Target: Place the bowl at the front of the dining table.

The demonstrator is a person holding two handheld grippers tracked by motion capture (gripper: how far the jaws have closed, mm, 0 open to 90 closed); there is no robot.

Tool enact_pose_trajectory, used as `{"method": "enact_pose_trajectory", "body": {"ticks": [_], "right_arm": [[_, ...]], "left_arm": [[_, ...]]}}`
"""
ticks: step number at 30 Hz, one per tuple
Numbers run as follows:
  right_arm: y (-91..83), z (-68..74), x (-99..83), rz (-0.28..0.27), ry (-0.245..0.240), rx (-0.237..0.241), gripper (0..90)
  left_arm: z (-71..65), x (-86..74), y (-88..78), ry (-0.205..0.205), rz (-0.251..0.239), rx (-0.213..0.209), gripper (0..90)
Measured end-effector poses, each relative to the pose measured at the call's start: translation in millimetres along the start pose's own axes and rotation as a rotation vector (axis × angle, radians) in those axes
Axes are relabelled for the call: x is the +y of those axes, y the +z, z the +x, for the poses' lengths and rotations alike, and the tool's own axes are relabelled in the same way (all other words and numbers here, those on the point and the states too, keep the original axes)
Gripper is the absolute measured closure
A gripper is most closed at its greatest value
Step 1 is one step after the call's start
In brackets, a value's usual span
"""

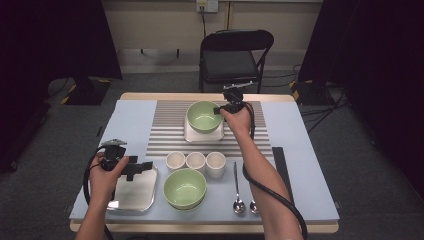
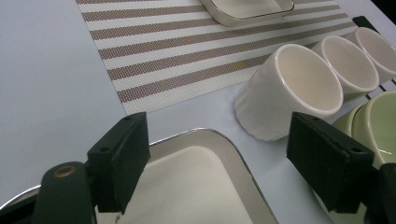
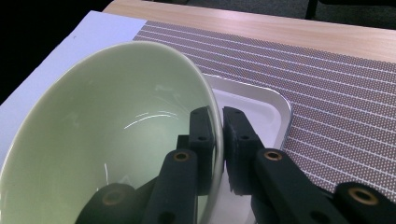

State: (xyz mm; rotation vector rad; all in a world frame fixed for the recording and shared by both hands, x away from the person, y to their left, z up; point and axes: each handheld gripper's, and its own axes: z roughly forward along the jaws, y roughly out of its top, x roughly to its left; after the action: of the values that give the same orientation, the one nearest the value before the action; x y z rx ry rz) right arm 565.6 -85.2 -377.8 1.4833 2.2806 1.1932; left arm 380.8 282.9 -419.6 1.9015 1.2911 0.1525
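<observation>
Behind right tongs [image 3: 218,140], tray [image 3: 261,100] half-hidden.

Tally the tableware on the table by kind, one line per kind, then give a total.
Green bowls: 2
White cups: 3
Trays: 2
Spoons: 2
Striped placemat: 1
Total: 10

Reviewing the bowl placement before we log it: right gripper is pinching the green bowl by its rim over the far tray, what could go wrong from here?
1. The right gripper pinches only the thin rim of the green bowl; it could slip or tip onto the far tray.
2. The tray is barely wider than the bowl, so an off-centre release might leave it rocking.
3. The left gripper hangs open near the cups; a stray move could knock one.
</observation>
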Motion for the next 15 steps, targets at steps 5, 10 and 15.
{"method": "enact_pose_trajectory", "body": {"ticks": [5,10,15], "right_arm": [[2.4,-1.8,-0.8,0.000,0.003,-0.007,82.8],[6.9,-1.8,-1.1,-0.001,0.006,-0.002,82.7],[11.9,-1.7,-2.4,0.003,0.008,-0.001,82.7]], "left_arm": [[0.6,-0.2,0.6,0.006,0.007,0.006,21.2],[0.3,-0.1,0.6,0.001,0.002,0.001,21.2],[1.3,0.0,-1.3,0.000,-0.005,0.000,21.2]]}}
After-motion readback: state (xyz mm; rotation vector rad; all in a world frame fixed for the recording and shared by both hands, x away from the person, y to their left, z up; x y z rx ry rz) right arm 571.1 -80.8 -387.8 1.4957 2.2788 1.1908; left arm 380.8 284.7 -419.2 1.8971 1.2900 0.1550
